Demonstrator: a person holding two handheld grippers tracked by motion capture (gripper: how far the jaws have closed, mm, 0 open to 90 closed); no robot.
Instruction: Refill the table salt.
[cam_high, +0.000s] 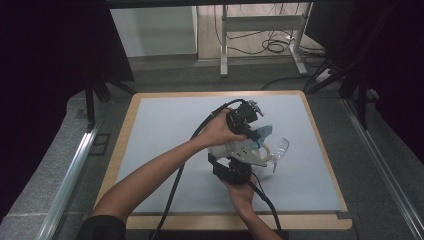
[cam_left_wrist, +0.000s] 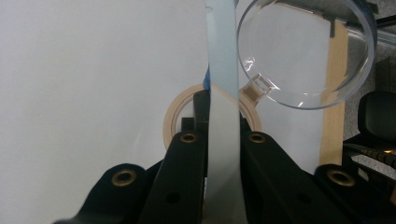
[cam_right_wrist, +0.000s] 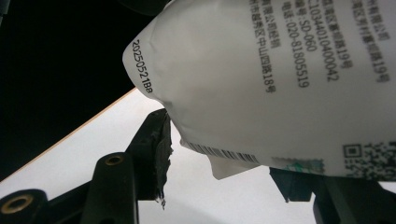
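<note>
A white pouch (cam_high: 234, 148) with black print and a barcode is held between both grippers above the middle of the table. My left gripper (cam_high: 258, 132) comes in from above and is shut on the pouch's pale blue top edge (cam_left_wrist: 224, 70), which runs as a thin strip between its jaws. My right gripper (cam_high: 243, 156) reaches in from the near side. In the right gripper view its jaws (cam_right_wrist: 224, 158) grip the body of the pouch (cam_right_wrist: 261, 79), one pad on each side. A tan tape roll (cam_left_wrist: 173, 119) and a clear round lid (cam_left_wrist: 308, 51) lie on the mat under the pouch.
A pale grey mat (cam_high: 170, 130) covers the wooden table, whose edge (cam_high: 320, 135) shows on all sides. The clear lid (cam_high: 281, 147) and tape roll (cam_high: 267, 150) sit just right of the grippers. Black cables trail from both grippers toward the near edge. Dark curtains flank the table.
</note>
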